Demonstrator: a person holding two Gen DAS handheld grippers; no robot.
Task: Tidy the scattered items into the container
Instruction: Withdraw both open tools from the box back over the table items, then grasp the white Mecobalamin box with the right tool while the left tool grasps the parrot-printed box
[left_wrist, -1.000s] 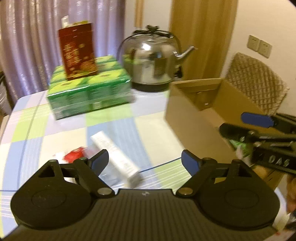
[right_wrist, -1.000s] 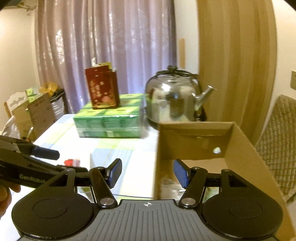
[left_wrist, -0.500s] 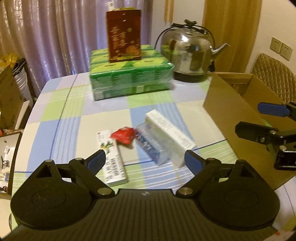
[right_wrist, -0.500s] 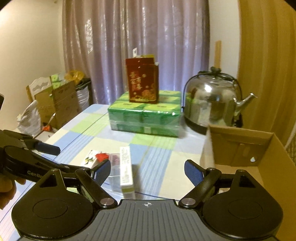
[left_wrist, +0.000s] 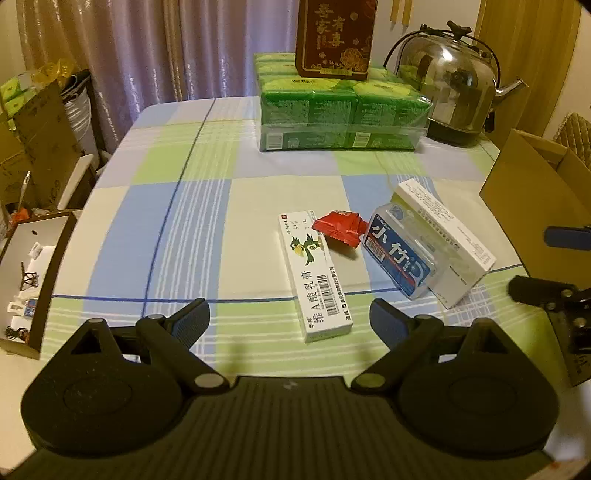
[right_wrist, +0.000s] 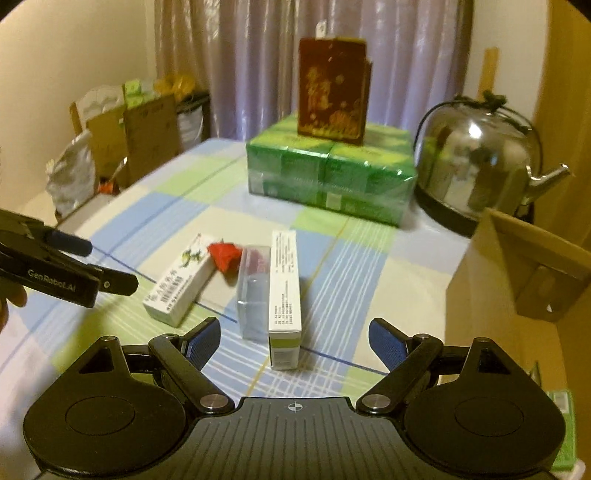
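1. Cardboard box (right_wrist: 524, 295) = the container. Open top, stands at table's right edge, just right of the scattered items. Stiff, needs no handling.
2. Tall white carton (right_wrist: 284, 291), on its long edge, long axis pointing away from R gripper (right_wrist: 293, 338). Looks light, stiff card; judged best taken across the narrow width at mid-length. Lies directly ahead of R gripper, near end roughly between the fingertips in view. Clear plastic case touches its left face.
3. White ointment box (left_wrist: 314, 273), flat on cloth, bird print up. Light, stiff, prob. crushable if squeezed hard. Sits just ahead of L gripper (left_wrist: 290, 319), slightly right of centre line; grip across short width.
4. Clear plastic case (left_wrist: 400, 251) w/ blue label, leaning on the tall carton. Smooth plastic, likely slippery; take by its long side walls.
5. Red wrapper (left_wrist: 338, 230), small, crumpled, betw. ointment box and case. Soft, near weightless; pinch the bulk, not the flap.
6. Grippers: L spread wide, empty. R spread wide, empty. Both hover above the table (left_wrist: 192, 206), touching nothing.
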